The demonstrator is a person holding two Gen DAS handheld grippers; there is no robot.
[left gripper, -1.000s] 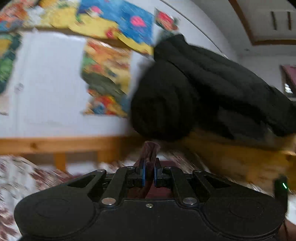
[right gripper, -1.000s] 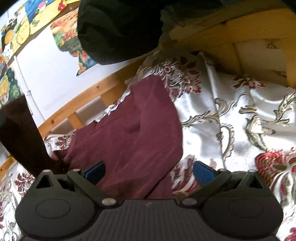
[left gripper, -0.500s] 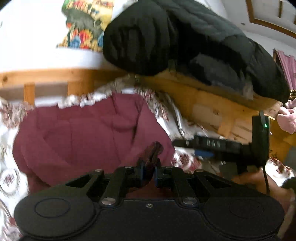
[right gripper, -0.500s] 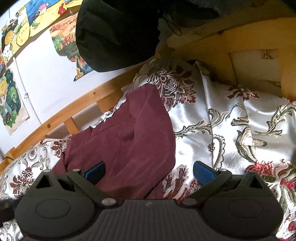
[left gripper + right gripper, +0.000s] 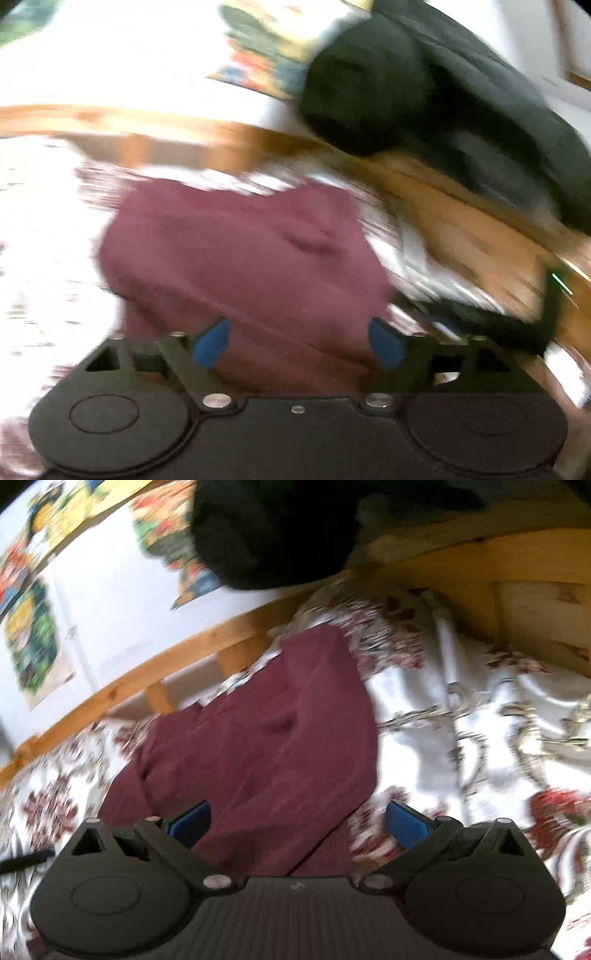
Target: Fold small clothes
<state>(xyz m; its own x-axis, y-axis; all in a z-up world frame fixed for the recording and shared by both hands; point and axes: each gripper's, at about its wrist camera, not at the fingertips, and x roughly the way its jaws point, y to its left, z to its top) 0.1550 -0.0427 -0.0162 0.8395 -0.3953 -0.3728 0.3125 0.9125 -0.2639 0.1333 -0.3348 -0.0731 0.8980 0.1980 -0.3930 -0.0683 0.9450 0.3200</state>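
A small maroon garment (image 5: 251,258) lies folded over on the floral bedspread (image 5: 480,716); it also shows in the right wrist view (image 5: 266,746). My left gripper (image 5: 299,341) is open and empty just above the garment's near edge. My right gripper (image 5: 297,827) is open and empty over the garment's near right part. The other gripper shows blurred at the right of the left wrist view (image 5: 509,325). Both views are motion-blurred.
A black padded jacket (image 5: 424,92) hangs over the wooden bed frame (image 5: 517,602) behind the garment. A wooden rail (image 5: 155,679) runs along the far side, with colourful posters (image 5: 33,642) on the white wall.
My left gripper has let go of the maroon cloth and opened, after laying it down over the garment. My right gripper stayed open and shifted slightly.
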